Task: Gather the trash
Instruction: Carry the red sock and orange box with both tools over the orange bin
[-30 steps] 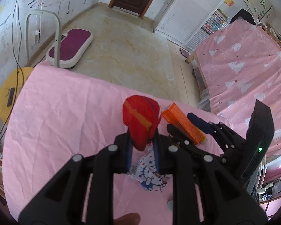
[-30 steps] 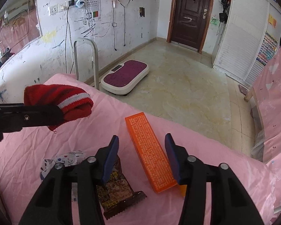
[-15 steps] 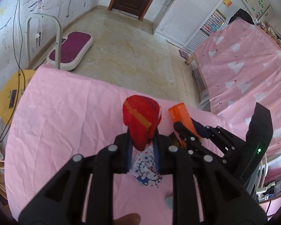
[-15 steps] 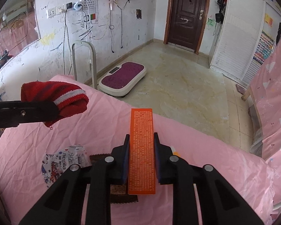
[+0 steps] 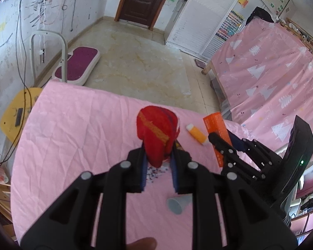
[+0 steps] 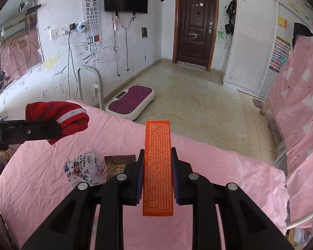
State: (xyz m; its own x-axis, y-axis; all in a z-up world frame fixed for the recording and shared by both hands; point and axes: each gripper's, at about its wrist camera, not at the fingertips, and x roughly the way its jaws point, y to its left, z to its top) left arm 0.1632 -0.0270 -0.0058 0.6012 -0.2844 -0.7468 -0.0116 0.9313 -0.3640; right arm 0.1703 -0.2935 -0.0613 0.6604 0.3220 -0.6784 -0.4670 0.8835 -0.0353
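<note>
Right wrist view shows the right gripper (image 6: 157, 170) clamped on an orange box (image 6: 158, 162) above the pink sheet (image 6: 41, 179), the left gripper (image 5: 158, 162) pinching a red sock (image 5: 155, 133); both should keep firm, level grips.

"nepia" on the plastic wrapper (image 6: 84, 167).

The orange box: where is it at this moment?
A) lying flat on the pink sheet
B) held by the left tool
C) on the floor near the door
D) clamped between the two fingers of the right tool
D: the orange box sits between the right tool's fingers, raised above the pink sheet.
</note>
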